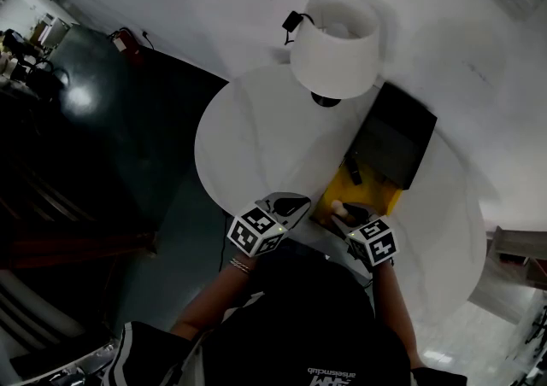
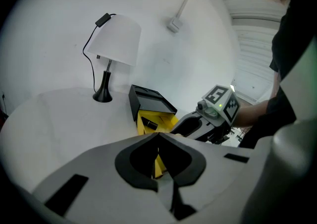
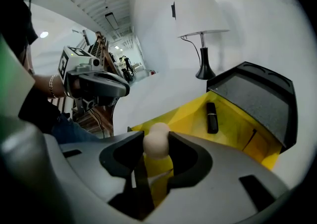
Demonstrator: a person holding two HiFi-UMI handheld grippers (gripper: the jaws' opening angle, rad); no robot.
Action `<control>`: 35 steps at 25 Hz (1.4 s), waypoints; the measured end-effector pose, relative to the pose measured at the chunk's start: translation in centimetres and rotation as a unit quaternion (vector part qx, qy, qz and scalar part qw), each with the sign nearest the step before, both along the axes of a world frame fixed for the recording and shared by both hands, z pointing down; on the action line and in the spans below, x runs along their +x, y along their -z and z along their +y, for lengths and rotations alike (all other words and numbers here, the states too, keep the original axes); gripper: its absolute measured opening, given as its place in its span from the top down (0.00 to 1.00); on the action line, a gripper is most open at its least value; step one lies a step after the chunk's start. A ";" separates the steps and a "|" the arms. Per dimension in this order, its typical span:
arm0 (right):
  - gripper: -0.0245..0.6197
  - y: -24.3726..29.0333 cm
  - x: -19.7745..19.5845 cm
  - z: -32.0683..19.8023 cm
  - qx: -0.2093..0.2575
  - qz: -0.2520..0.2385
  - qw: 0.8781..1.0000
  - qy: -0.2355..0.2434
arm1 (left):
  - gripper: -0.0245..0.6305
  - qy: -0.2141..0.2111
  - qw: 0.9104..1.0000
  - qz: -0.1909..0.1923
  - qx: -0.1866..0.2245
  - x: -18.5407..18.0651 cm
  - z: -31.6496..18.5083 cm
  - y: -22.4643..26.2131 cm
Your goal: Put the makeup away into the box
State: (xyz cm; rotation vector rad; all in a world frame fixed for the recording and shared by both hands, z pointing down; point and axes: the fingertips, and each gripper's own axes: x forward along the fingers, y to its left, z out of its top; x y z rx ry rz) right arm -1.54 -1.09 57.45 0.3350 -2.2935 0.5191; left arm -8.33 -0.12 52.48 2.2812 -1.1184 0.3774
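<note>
A yellow box [image 3: 185,115] with a raised black lid [image 3: 257,99] stands on the round white table [image 1: 244,132]. A black lipstick tube [image 3: 211,117] lies inside it. My right gripper [image 3: 156,144] is shut on a beige egg-shaped makeup sponge [image 3: 156,139] at the box's near edge. In the head view the sponge [image 1: 338,207] shows at the box [image 1: 366,195] beside that gripper [image 1: 344,217]. My left gripper [image 2: 158,136] is shut and empty, hovering just left of the box [image 2: 148,121].
A white lamp [image 1: 335,43] on a black base stands at the back of the table, its cord running up the wall. The table's near edge lies under both grippers. Dark furniture stands at the left, and beyond the table the floor is pale.
</note>
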 end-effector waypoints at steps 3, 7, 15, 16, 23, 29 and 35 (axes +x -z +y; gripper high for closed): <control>0.70 -0.5 -0.4 0.5 -0.007 0.011 1.000 0.017 | 0.94 0.005 1.000 0.001 0.001 0.0 0.0 -0.2; 0.69 -1.2 -0.8 1.0 -0.006 0.036 0.998 0.042 | 0.94 0.011 1.000 -0.001 -0.006 -0.4 0.5 -0.5; 0.69 -2.1 -1.4 1.7 -0.011 0.060 0.996 0.066 | 0.94 0.030 0.999 0.001 -0.011 -1.4 1.0 -0.5; 0.69 -2.2 -1.5 1.7 -0.011 0.063 0.996 0.068 | 0.94 0.031 0.999 0.001 -0.013 -1.5 1.1 -0.6; 0.68 -2.6 -1.8 1.6 -0.002 0.078 0.994 0.072 | 0.94 0.034 0.999 0.005 -0.015 -1.9 1.2 -0.8; 0.68 -3.2 -2.0 1.4 -0.010 0.079 0.995 0.064 | 0.94 0.034 0.999 0.005 -0.010 -2.1 1.0 -0.7; 0.68 -3.6 -1.9 1.3 -0.016 0.086 0.994 0.064 | 0.94 0.036 0.999 0.008 -0.015 -2.0 1.1 -0.8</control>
